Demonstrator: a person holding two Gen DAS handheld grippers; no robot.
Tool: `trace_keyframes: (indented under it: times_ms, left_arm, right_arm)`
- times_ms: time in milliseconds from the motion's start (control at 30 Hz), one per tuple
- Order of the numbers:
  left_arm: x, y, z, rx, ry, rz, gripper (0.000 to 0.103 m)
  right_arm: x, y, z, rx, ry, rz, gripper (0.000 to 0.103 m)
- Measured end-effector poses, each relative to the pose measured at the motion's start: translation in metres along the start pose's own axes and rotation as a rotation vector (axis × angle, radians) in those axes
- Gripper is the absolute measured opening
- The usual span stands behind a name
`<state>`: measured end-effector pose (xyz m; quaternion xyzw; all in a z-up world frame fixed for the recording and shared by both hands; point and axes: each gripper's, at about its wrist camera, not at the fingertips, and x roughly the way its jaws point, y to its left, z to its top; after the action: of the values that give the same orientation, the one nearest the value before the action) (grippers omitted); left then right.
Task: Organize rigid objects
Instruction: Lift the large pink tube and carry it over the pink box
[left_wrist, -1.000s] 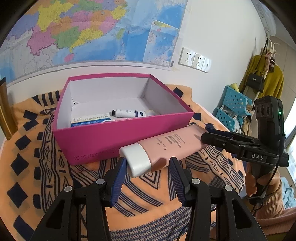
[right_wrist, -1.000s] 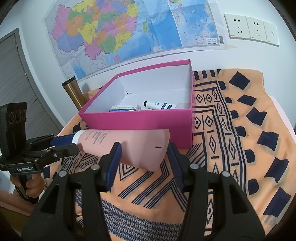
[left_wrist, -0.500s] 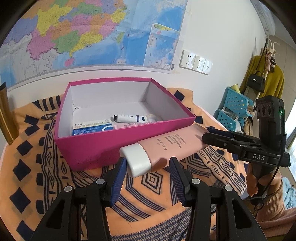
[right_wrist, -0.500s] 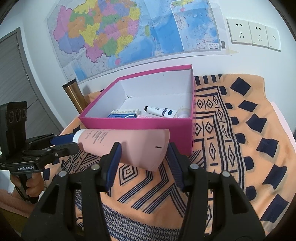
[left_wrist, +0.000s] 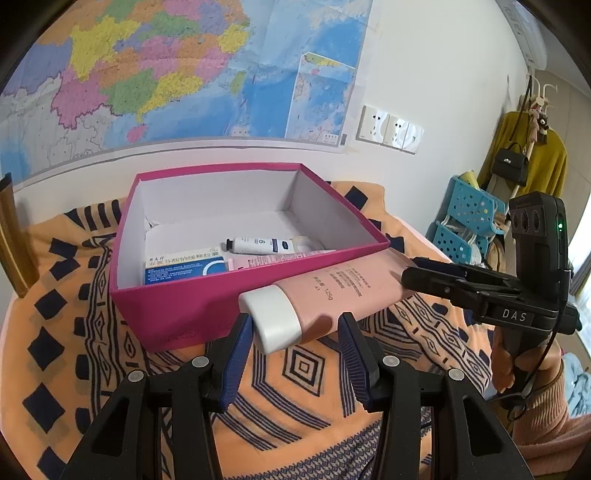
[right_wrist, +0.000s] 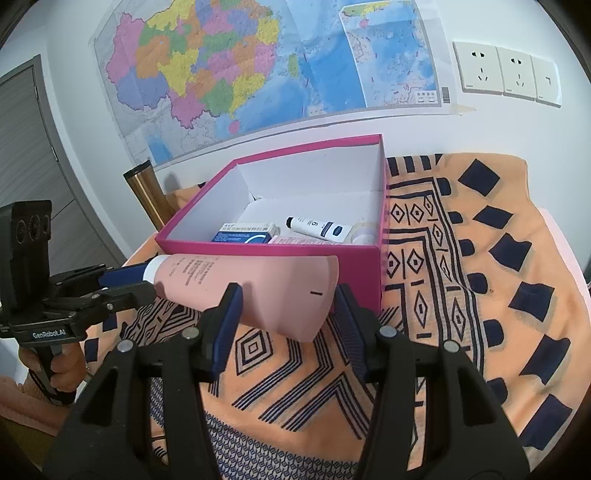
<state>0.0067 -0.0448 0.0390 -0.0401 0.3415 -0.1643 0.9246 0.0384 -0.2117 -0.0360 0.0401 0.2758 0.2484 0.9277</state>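
Note:
A large pink tube with a white cap hangs level in the air in front of the magenta box. My left gripper is shut on its cap end. My right gripper is shut on its flat crimped end. The tube is at about the height of the box's near rim. Inside the box lie a blue and white carton, a small white tube with a dark label and a flat pink item. The box also shows in the right wrist view.
The box stands on an orange and navy patterned cloth over a table against a wall with a map. A brass cylinder stands left of the box. Blue baskets and a coat rack stand to the right.
Both grippers have lifted the pink tube higher, still holding it by its two ends. More of the inside of the box shows now.

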Motion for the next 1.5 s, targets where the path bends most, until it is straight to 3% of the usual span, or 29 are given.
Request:
trace_keyframes:
  times_ms: [1500]
  left_arm:
    - [0.006,0.004,0.016,0.007,-0.029,0.009,0.048]
  right_arm:
    - [0.004,-0.006,0.019,-0.027,-0.024,-0.003,0.054]
